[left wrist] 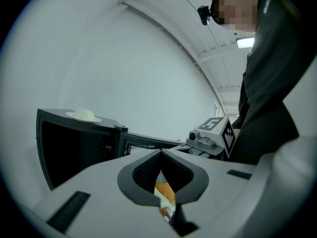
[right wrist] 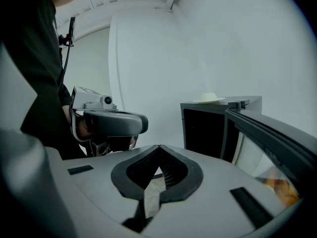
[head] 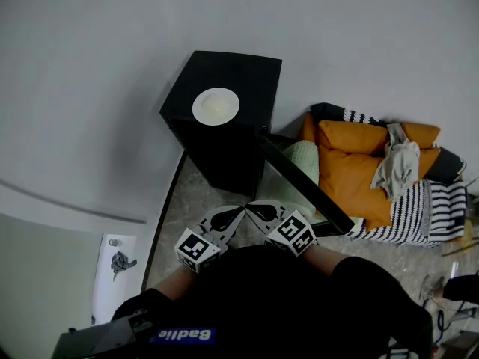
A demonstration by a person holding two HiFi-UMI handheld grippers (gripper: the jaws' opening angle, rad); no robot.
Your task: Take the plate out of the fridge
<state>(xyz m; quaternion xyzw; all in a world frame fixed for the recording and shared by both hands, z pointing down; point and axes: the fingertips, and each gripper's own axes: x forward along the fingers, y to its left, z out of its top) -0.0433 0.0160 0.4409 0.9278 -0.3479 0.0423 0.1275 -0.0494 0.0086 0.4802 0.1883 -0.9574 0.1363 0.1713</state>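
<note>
A white plate [head: 215, 106] with a pale mound on it rests on top of a small black fridge [head: 251, 73] against the wall. The fridge door [head: 303, 185] stands swung open to the right. Both grippers are held close to my body, well short of the fridge. My left gripper [head: 239, 211] is shut with nothing in it, and my right gripper [head: 251, 207] beside it is also shut and empty, tips nearly touching. The left gripper view shows the plate [left wrist: 83, 115] on the fridge [left wrist: 69, 148] beyond its closed jaws [left wrist: 161, 156]. The right gripper view shows the plate [right wrist: 209, 98], the open door [right wrist: 270, 133] and its own gripper [right wrist: 159, 151].
Orange cushions [head: 359, 163], a grey cloth [head: 397, 167] and a striped blanket [head: 430, 208] lie piled on the floor right of the fridge. A pale wall runs behind it. A white sheet [head: 116, 271] lies at lower left.
</note>
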